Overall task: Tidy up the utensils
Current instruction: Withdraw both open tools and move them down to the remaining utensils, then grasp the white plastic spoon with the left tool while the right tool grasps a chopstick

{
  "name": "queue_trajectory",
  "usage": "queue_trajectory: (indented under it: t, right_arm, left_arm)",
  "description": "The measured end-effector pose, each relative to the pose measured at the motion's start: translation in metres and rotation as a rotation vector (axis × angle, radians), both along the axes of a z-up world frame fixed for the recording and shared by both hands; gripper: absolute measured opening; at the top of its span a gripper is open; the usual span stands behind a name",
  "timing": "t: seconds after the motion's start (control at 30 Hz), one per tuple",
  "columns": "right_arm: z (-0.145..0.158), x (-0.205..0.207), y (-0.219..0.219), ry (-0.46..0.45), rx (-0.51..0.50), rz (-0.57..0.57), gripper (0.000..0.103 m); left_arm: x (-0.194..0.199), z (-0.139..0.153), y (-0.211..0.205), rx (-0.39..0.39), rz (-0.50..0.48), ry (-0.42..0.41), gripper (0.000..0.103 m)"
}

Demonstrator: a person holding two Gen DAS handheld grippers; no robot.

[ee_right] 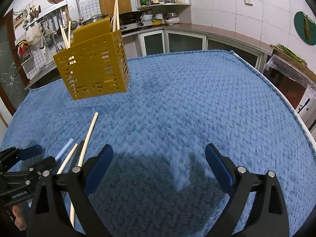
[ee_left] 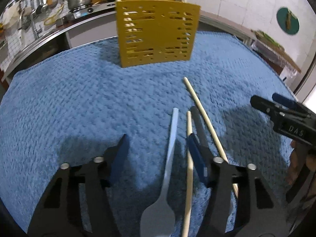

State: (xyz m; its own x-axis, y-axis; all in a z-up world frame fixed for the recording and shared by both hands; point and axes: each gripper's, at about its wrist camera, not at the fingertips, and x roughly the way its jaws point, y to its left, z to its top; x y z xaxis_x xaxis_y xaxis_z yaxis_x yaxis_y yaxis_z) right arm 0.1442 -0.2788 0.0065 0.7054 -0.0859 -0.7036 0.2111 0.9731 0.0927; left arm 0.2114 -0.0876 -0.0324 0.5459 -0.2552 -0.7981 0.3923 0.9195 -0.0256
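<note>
Left gripper (ee_left: 157,145) is hovering low over the blue towel (ee_left: 79,102), jaws standing wide apart and gripping nothing; the grey spoon (ee_left: 169,158) and one pale chopstick (ee_left: 189,148) are lying between its fingers. A second, longer chopstick (ee_left: 203,116) is lying just right of them, with a dark utensil handle (ee_left: 198,122) between the two sticks. Right gripper (ee_right: 159,154) is hanging over bare towel, jaws spread fully, holding nothing. Yellow slotted utensil holder (ee_right: 92,67) is standing upright at the towel's far side, well apart from the loose pieces, with several chopsticks (ee_right: 116,13) sticking up out of it.
</note>
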Motion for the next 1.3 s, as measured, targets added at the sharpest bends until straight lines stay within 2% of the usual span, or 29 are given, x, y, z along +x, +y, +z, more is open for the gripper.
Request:
queue_trajectory:
  t: [0.07, 0.2, 0.37, 0.4, 0.5, 0.8, 1.17, 1.2, 1.27, 1.3]
  right_arm:
    - [0.0, 0.0, -0.002, 0.0, -0.003, -0.003, 0.092]
    - [0.0, 0.0, -0.008, 0.003, 0.011, -0.019, 0.092]
    - [-0.002, 0.004, -0.006, 0.014, 0.001, -0.017, 0.092]
    - [-0.003, 0.005, -0.005, 0.016, 0.001, -0.015, 0.092]
    - [-0.004, 0.01, 0.002, 0.022, -0.004, -0.005, 0.092]
    - [-0.003, 0.028, 0.027, 0.032, -0.028, 0.041, 0.092]
    - [-0.012, 0.068, 0.078, 0.072, -0.078, 0.121, 0.091]
    - [-0.014, 0.071, 0.081, 0.078, -0.083, 0.123, 0.089]
    - [-0.018, 0.077, 0.087, 0.102, -0.087, 0.128, 0.075]
    - [-0.02, 0.08, 0.088, 0.114, -0.081, 0.13, 0.071]
  left_arm:
    - [0.002, -0.003, -0.007, 0.024, -0.017, 0.012, 0.048]
    - [0.013, -0.007, -0.017, 0.046, -0.028, 0.037, 0.03]
    - [0.028, -0.01, -0.026, 0.058, -0.026, 0.046, 0.023]
    - [0.031, -0.01, -0.027, 0.057, -0.019, 0.047, 0.016]
    - [0.038, -0.01, -0.024, 0.021, 0.006, 0.062, 0.007]
    - [0.047, -0.004, 0.006, -0.03, 0.073, 0.053, 0.006]
    - [0.071, -0.004, 0.052, -0.019, 0.191, 0.038, 0.006]
    - [0.073, -0.004, 0.055, -0.019, 0.2, 0.036, 0.006]
    - [0.075, -0.005, 0.059, -0.013, 0.214, 0.032, 0.006]
    - [0.078, -0.007, 0.061, -0.007, 0.221, 0.031, 0.006]
